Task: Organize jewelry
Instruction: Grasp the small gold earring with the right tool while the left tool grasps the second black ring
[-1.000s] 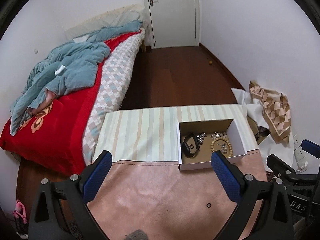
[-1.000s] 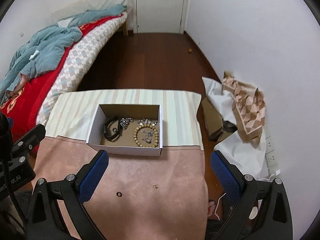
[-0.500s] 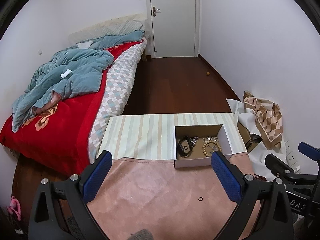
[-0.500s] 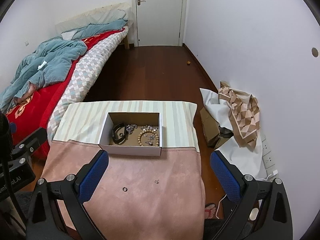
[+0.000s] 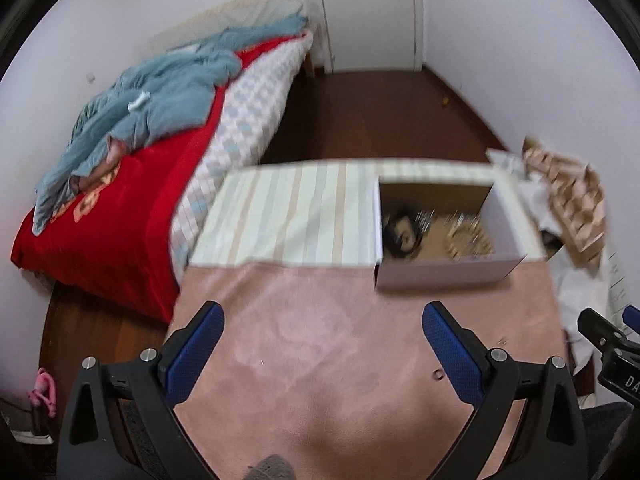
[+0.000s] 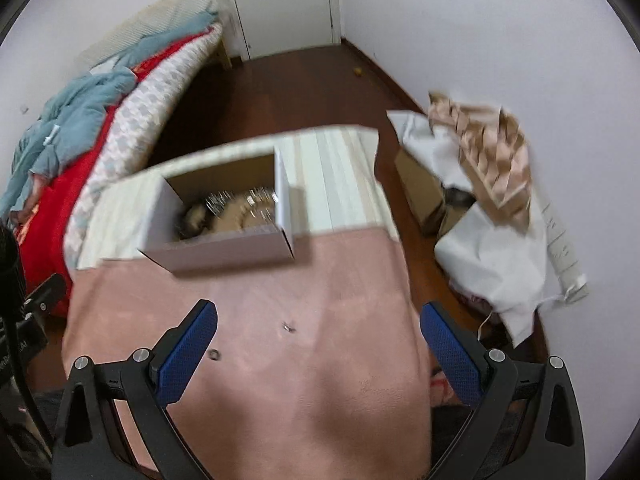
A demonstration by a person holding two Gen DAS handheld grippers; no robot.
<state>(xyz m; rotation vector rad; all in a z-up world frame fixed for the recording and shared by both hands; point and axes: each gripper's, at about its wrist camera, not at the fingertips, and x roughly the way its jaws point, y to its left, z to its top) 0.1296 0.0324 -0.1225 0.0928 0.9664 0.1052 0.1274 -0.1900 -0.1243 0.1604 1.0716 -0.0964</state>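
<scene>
Pink suede-like cloth (image 5: pixel 320 340) covers the near part of the table, and a striped cloth (image 5: pixel 296 216) covers the far part. An open cardboard box (image 5: pixel 440 274) sits where the two cloths meet, at about one o'clock in the left wrist view and eleven o'clock in the right wrist view. Inside it lie a dark band (image 5: pixel 400 232), some silvery pieces (image 6: pixel 256 198) and pale beads (image 5: pixel 468 240), all smeared by motion blur. Out on the pink cloth, a small dark ring (image 6: pixel 215 355) rests just beside the right gripper's left finger, and a tiny metal piece (image 6: pixel 288 327) lies at twelve o'clock from that gripper, between it and the box.

The left gripper (image 5: pixel 324 344) hangs over the pink cloth with its blue pads (image 5: pixel 196 344) spread wide, grasping nothing. The right gripper (image 6: pixel 318 340) is likewise released, pads (image 6: pixel 448 344) far apart, nothing between them.

A bed (image 5: pixel 120 208) with a red cover and a blue quilt (image 5: pixel 160 96) stands at ten o'clock. A white door (image 5: pixel 372 12) is at twelve, and crumpled paper (image 6: pixel 492 152) lies on the floor at two o'clock.
</scene>
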